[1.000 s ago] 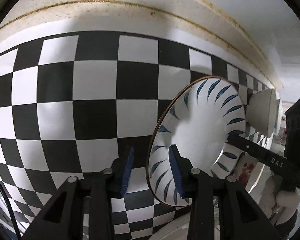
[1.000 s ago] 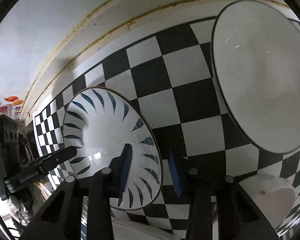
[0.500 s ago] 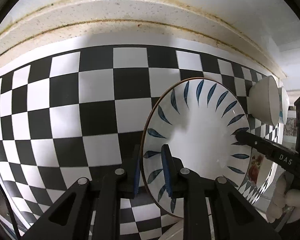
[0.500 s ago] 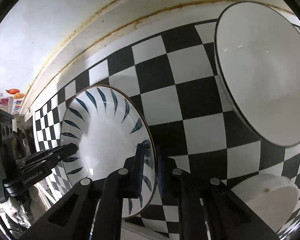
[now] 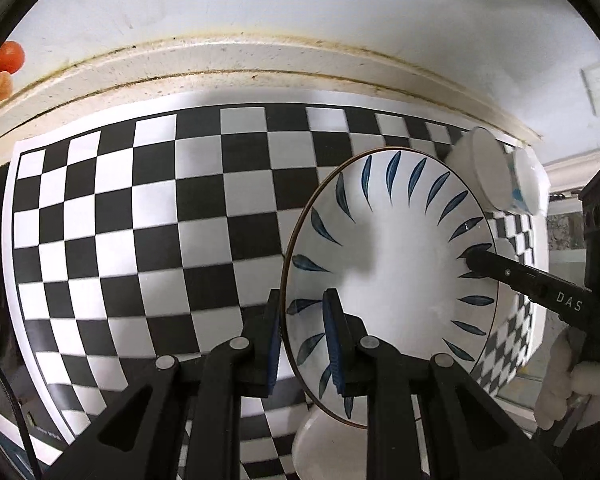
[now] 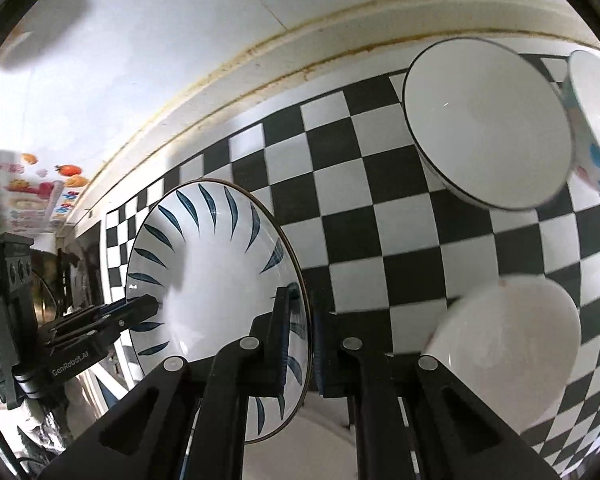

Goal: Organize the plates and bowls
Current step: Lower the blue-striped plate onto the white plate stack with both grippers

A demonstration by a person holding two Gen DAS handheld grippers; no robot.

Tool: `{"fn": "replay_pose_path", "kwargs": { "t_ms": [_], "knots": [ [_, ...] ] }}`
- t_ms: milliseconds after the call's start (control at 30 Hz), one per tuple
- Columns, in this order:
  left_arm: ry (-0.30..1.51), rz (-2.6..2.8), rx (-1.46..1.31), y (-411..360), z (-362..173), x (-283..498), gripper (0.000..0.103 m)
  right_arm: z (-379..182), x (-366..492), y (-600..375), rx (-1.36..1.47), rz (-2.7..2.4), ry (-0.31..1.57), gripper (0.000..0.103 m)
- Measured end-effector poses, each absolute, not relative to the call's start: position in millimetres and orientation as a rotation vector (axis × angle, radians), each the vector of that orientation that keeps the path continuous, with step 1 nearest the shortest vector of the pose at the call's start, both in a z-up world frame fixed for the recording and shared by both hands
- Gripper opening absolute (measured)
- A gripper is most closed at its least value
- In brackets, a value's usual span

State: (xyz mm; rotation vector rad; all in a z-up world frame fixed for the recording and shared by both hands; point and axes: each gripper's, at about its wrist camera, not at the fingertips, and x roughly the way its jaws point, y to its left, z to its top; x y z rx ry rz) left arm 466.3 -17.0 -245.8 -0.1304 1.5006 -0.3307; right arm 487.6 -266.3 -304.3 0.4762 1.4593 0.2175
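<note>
White plate [image 5: 396, 264] rim pinched: left gripper [image 5: 304, 344], right gripper [image 6: 300, 344].

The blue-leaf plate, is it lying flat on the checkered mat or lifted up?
Lifted. The blue-leaf plate is clamped at opposite rim edges by the left gripper and the right gripper, tilted above the checkered mat.
</note>
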Motion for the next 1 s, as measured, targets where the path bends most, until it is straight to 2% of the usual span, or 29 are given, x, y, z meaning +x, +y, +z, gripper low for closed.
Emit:
{"fn": "replay_pose_path", "kwargs": {
  "t_ms": [533,800,1000],
  "knots": [
    [1.435,-0.389,-0.107,-18,-190,390,0.017,-245,389,-285,0.492,0.254,1.372,0.012],
    [1.484,-0.406,-0.094,-28,-208,352,0.017,-248,340,-294,0.487,0.256,1.386,0.012],
    [1.544,-0.392,-0.060,-34,-237,331,0.017,-273,311,-298,0.484,0.249,1.443,0.012]
  ]
}}
